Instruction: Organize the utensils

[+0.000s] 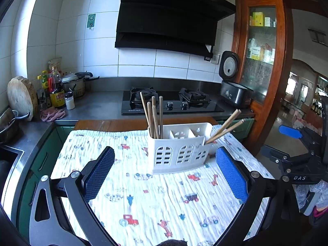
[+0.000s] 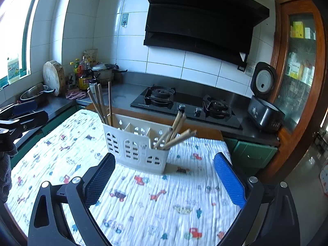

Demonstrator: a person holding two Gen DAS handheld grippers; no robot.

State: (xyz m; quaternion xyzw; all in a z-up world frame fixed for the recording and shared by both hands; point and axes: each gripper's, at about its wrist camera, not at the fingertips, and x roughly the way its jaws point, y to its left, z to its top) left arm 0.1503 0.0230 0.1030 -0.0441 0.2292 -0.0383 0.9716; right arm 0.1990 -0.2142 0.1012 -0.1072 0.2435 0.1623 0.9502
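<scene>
A white three-compartment utensil holder (image 1: 178, 149) stands on a patterned cloth; it also shows in the right wrist view (image 2: 137, 145). Several wooden chopsticks (image 1: 153, 116) stand in its left compartment, and others (image 1: 224, 128) lean out of its right one. In the right wrist view the left bunch (image 2: 102, 104) and the right bunch (image 2: 174, 133) show too. My left gripper (image 1: 164, 170) is open and empty, just in front of the holder. My right gripper (image 2: 164, 174) is open and empty, also in front of it. The right gripper appears at the right edge of the left wrist view (image 1: 303, 153).
The cloth (image 1: 143, 194) covers a small wooden table. Behind it runs a steel counter with a gas hob (image 1: 170, 102), a rice cooker (image 1: 233, 90), bottles (image 1: 55, 90), pots and a chopping board (image 1: 19, 96). A sink (image 1: 8, 160) is at the left, a wooden cabinet (image 1: 264, 61) at the right.
</scene>
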